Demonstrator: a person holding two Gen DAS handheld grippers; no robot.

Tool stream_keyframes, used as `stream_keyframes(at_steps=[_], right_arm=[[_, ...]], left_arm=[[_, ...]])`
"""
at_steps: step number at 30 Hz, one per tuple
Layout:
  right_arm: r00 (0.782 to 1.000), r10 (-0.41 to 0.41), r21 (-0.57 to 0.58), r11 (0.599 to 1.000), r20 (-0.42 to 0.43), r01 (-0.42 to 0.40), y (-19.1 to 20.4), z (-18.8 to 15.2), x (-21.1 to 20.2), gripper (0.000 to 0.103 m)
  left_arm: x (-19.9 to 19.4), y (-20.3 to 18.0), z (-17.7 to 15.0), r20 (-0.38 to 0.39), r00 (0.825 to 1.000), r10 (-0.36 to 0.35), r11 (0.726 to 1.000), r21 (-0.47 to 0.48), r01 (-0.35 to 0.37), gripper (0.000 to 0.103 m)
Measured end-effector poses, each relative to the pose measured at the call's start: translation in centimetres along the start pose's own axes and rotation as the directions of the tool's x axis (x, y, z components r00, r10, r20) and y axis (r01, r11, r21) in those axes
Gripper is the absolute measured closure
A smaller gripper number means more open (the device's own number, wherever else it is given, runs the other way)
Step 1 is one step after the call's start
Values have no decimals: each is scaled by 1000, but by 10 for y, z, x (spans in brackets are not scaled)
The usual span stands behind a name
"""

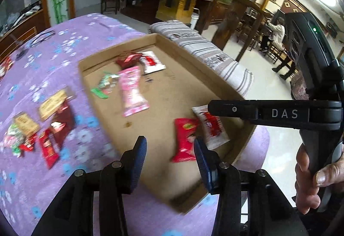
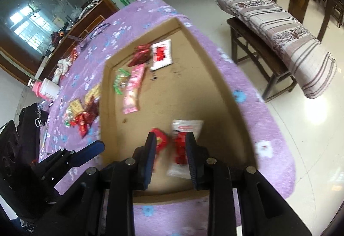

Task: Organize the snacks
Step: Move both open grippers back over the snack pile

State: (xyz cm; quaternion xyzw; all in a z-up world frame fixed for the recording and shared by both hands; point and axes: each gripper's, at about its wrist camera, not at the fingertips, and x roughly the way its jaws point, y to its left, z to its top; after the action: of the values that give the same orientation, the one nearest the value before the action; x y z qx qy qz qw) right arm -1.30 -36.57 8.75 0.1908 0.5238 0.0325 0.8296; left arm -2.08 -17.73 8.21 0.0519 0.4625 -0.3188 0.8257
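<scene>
A shallow cardboard tray (image 1: 172,96) (image 2: 182,96) lies on a purple flowered tablecloth (image 1: 53,59). In its far part lie a pink packet (image 1: 132,89) (image 2: 133,89), a green one (image 1: 103,85), a dark red one (image 1: 129,59) and a white-and-red one (image 1: 152,62). At its near end a red packet (image 1: 185,141) (image 2: 160,139) and a white-and-red packet (image 1: 211,128) (image 2: 185,143) lie flat. My left gripper (image 1: 169,141) (image 2: 94,149) hangs open over the tray's near edge, holding nothing. My right gripper (image 2: 171,136) (image 1: 211,107) hovers narrowly open above the near white-and-red packet, clear of it.
Several loose snacks (image 1: 49,128) (image 2: 81,111) lie on the cloth left of the tray. Glasses (image 1: 40,39) and a pink-capped bottle (image 2: 46,87) sit further left. A bench with a striped cushion (image 2: 279,21) stands right of the table. A hand (image 1: 311,182) holds the right gripper.
</scene>
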Motion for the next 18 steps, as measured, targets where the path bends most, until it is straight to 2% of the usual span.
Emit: stream_keyframes(at_steps=[8, 13, 18], right_arm=[[998, 43, -69, 997, -34, -46, 65, -5, 22, 76], [991, 95, -146, 983, -97, -109, 115, -6, 44, 76], [972, 156, -210, 958, -178, -193, 172, 2, 73, 76]], left_arm=[[-38, 73, -34, 19, 998, 66, 986, -157, -62, 55], [-59, 122, -62, 8, 992, 124, 955, -273, -117, 55], [-82, 162, -89, -4, 984, 180, 920, -354, -170, 55]])
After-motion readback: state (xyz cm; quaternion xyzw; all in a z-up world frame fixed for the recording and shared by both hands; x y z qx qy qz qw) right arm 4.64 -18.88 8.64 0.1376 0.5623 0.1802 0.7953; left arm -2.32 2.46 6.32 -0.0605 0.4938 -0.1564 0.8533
